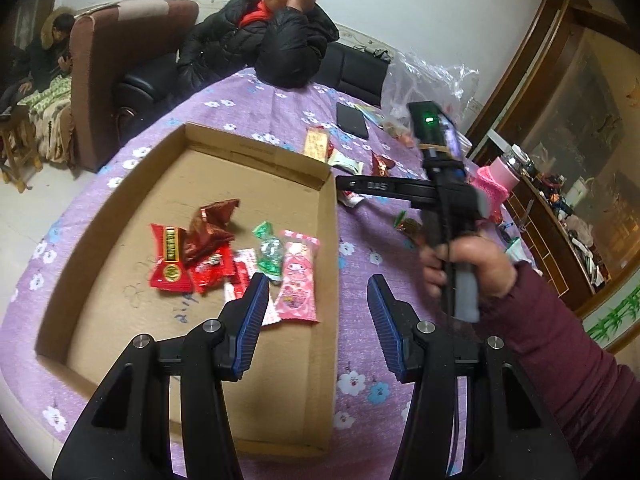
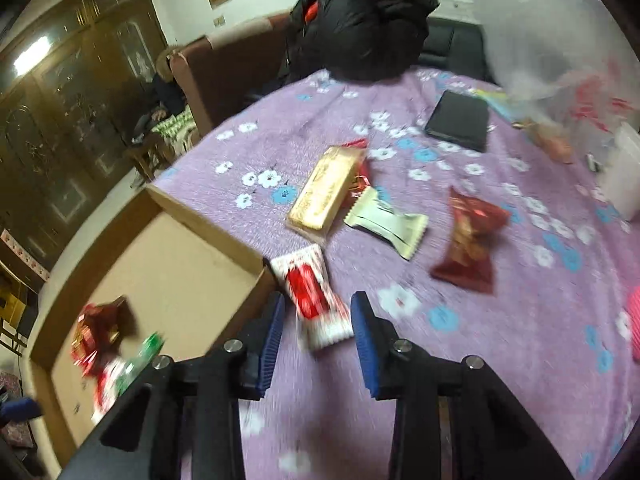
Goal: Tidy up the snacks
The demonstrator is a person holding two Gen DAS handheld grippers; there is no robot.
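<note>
A shallow cardboard tray [image 1: 120, 216] lies on a purple flowered tablecloth [image 1: 360, 396] and holds several snack packets, among them a pink one [image 1: 298, 280], a green one [image 1: 268, 254] and red ones [image 1: 172, 258]. My left gripper [image 1: 318, 300] is open and empty above the tray's right side. My right gripper [image 2: 318, 320] is open, its fingers either side of a red-and-white packet [image 2: 312, 300] lying on the cloth just outside the tray [image 2: 224, 226]. Beyond it lie a gold packet [image 2: 326, 190], a white packet [image 2: 386, 222] and a dark red packet [image 2: 468, 240].
A person in a black jacket [image 1: 276, 40] leans on the far table edge. A black phone [image 2: 458, 120] and a clear plastic bag [image 2: 568, 76] lie at the far right. A pink cup [image 1: 496, 184] stands by the right edge. A wooden cabinet [image 1: 568, 160] stands beyond.
</note>
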